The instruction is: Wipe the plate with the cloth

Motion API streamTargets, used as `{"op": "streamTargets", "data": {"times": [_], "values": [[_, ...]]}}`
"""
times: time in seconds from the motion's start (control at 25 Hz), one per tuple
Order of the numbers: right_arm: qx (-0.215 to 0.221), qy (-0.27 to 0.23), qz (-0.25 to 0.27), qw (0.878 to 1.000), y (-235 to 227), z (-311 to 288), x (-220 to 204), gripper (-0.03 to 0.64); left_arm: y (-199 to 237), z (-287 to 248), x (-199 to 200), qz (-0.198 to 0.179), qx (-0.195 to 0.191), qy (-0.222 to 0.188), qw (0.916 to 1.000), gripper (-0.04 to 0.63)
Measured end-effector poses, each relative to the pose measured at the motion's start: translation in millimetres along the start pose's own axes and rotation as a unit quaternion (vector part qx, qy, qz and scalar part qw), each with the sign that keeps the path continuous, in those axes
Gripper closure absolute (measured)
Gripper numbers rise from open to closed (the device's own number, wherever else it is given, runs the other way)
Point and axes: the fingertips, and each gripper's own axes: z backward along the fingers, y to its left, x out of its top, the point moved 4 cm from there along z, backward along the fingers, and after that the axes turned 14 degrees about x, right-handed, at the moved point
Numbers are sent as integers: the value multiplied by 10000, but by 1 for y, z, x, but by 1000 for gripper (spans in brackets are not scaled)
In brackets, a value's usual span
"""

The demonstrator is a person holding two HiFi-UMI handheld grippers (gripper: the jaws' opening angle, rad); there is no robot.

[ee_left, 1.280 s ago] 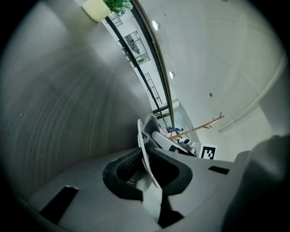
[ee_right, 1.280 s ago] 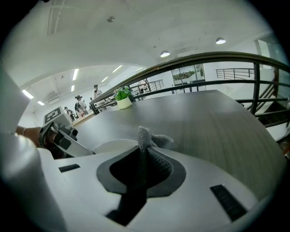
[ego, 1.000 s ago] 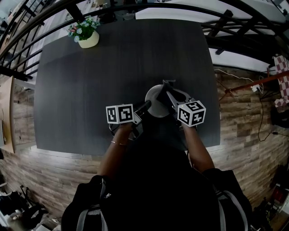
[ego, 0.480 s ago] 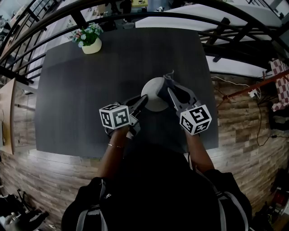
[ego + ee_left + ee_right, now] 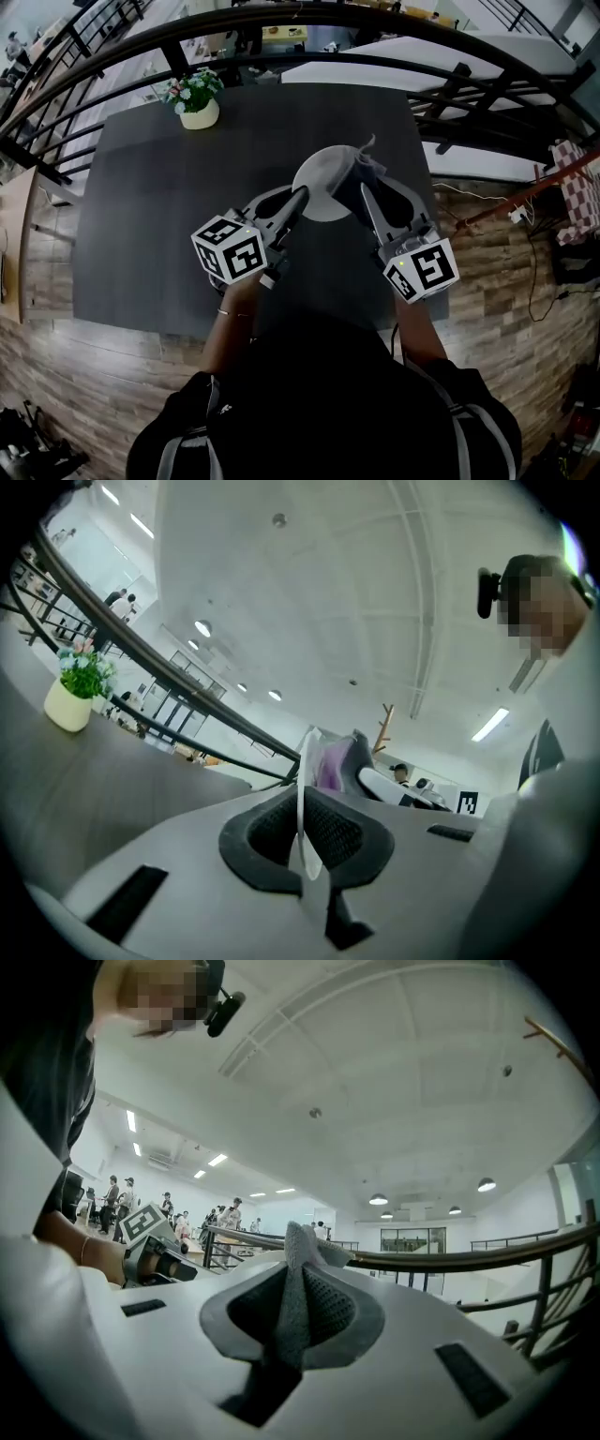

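A white plate is held up in the air above the dark table, its rim pinched edge-on in my left gripper. In the left gripper view the plate stands as a thin white edge between the shut pads. My right gripper is shut on a grey cloth that lies against the plate's right side. The right gripper view shows the cloth squeezed between the pads and poking out past the fingertips. Both grippers point level, tips close together.
A small pot of flowers stands at the table's far left corner. Black metal railings run behind and to the right of the table. Wood flooring surrounds it. People stand far off in the hall.
Both grippers have risen off the table, carrying the plate and the cloth up with them, and each has rolled. The plate now hangs higher, further from the table's near edge in the picture.
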Motion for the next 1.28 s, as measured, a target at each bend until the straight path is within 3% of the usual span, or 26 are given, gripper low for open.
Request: {"op": "streamTargets", "data": {"times": [0.2,0.44,0.6,0.72,0.96,1.16,1.28], "values": [[61,-485,588,9971,18,8,52,574,-30,17,37,-524,-237,-554,9968,581],[403,-838,1485,9845,46,7,95,574,-49,29,57,-729,-389,-809,9933,581],[668,-1047,1673,9780,63,1,113,574,-61,34,64,-795,-486,-875,9918,581],[920,-1222,1759,9725,76,-3,127,574,-73,38,68,-1076,-510,-973,9881,581],[1032,-1285,1866,9685,91,-12,119,574,-91,42,71,-1338,-661,-1059,9831,581],[904,-689,2161,9697,87,-28,116,574,-97,42,70,-1495,-705,-1063,9805,581],[758,-612,2131,9722,79,-26,113,574,-98,41,68,-1518,-688,-1016,9808,581]]}}
